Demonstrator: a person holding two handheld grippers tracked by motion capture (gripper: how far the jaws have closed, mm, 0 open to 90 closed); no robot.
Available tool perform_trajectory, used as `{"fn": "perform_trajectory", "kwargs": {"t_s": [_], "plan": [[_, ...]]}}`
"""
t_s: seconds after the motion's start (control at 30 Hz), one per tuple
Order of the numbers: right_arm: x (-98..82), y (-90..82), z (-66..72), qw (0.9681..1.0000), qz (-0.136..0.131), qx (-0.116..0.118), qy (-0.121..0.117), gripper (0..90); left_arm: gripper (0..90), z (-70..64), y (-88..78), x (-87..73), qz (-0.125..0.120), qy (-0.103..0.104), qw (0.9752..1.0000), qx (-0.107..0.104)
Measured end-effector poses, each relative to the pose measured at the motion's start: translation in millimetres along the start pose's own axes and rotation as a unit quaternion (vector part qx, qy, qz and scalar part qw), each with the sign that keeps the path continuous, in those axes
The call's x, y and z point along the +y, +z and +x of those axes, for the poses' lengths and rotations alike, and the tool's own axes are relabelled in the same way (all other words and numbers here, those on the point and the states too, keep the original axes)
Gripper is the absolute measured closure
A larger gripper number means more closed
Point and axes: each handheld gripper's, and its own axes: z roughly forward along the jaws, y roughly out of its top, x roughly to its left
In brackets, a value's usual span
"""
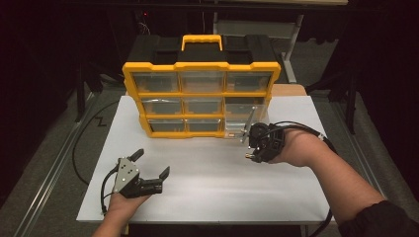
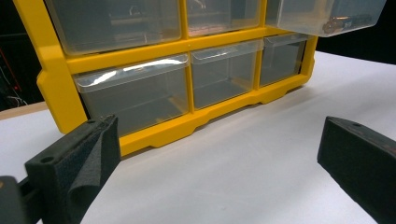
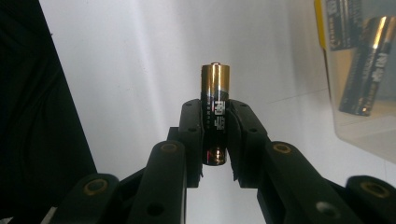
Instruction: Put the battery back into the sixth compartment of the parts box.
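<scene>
The black-and-gold cylindrical battery (image 3: 215, 114) stands pinched across its middle between the pads of the right gripper (image 3: 215, 135), beside the pulled-out clear plastic drawer (image 3: 359, 84) where more batteries (image 3: 369, 65) lie. It looks small, rigid and fairly dense, with a slick round casing that could roll or twist; a grip across the barrel's centre suits it best. The left gripper (image 1: 150, 163) rests spread and empty on the white table (image 1: 222, 182), facing the yellow-framed drawer organiser (image 1: 200, 94).

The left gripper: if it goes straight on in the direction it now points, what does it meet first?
Probably the yellow organizer. The left gripper has open, empty jaws aimed over the bare white table at the bottom row; the lower-left clear drawer looks first in line, though depth is hard to judge.
</scene>
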Motion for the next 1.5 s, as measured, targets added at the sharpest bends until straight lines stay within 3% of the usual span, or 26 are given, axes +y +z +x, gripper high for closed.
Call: {"fn": "perform_trajectory", "kwargs": {"t_s": [0.9, 1.5], "plan": [[15.2, -32.7, -2.5, 0.9998, 0.004, -0.015, -0.016, 78.6, 0.4, -0.1, -0.1, -0.1, 0.001, -0.001, 1.0000, -0.001], [20.9, -57.2, -14.1, 0.9994, 0.006, -0.034, -0.009, 78.7, 0.4, 0.7, -1.1, 0.5, -0.003, -0.002, 1.0000, 0.000]]}}
